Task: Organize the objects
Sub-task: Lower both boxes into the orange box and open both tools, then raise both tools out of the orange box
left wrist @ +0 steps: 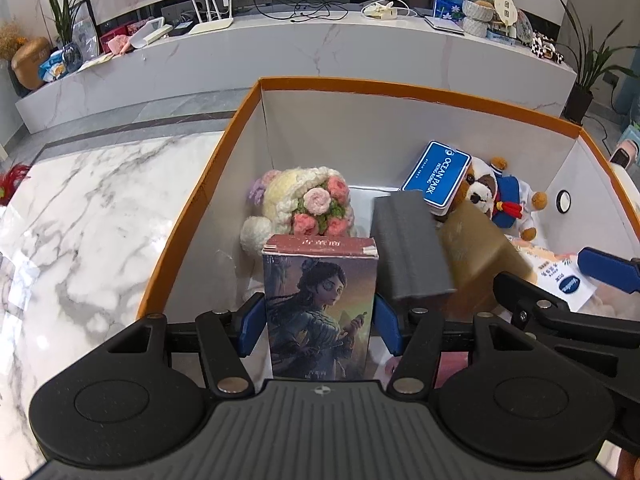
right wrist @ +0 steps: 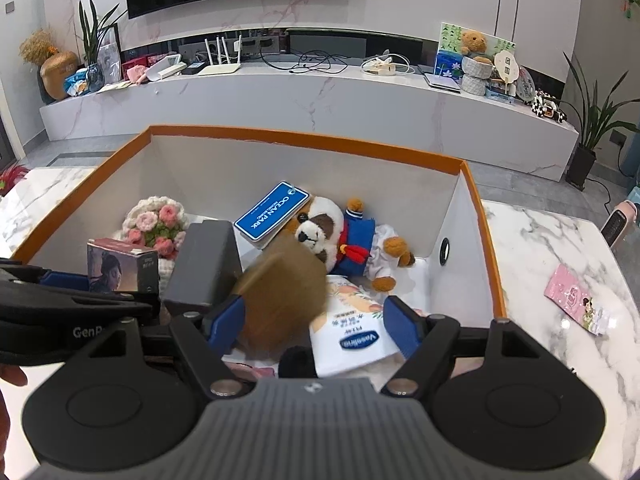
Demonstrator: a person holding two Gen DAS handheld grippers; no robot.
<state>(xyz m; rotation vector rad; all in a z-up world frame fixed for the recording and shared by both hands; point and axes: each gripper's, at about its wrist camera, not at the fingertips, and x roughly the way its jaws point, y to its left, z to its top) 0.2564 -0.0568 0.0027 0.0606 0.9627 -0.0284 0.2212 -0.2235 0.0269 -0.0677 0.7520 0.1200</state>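
My left gripper [left wrist: 320,322] is shut on a small box printed with a girl's portrait [left wrist: 320,308], held upright over the near left part of an orange-rimmed storage box [left wrist: 200,200]. The same portrait box shows in the right wrist view [right wrist: 120,270]. My right gripper [right wrist: 316,326] is open inside the storage box [right wrist: 476,216]. A blurred brown object [right wrist: 280,300] lies between its fingers, beside a grey case [right wrist: 204,268]. A white Valentino pack [right wrist: 352,340] lies under the right gripper.
Inside the storage box lie a crochet flower bouquet [left wrist: 308,204], a plush dog in blue [left wrist: 496,196] and a blue Ocean Park card pack [left wrist: 436,176]. The box stands on a marble table [right wrist: 560,260]. A pink packet [right wrist: 576,298] lies on the table at right.
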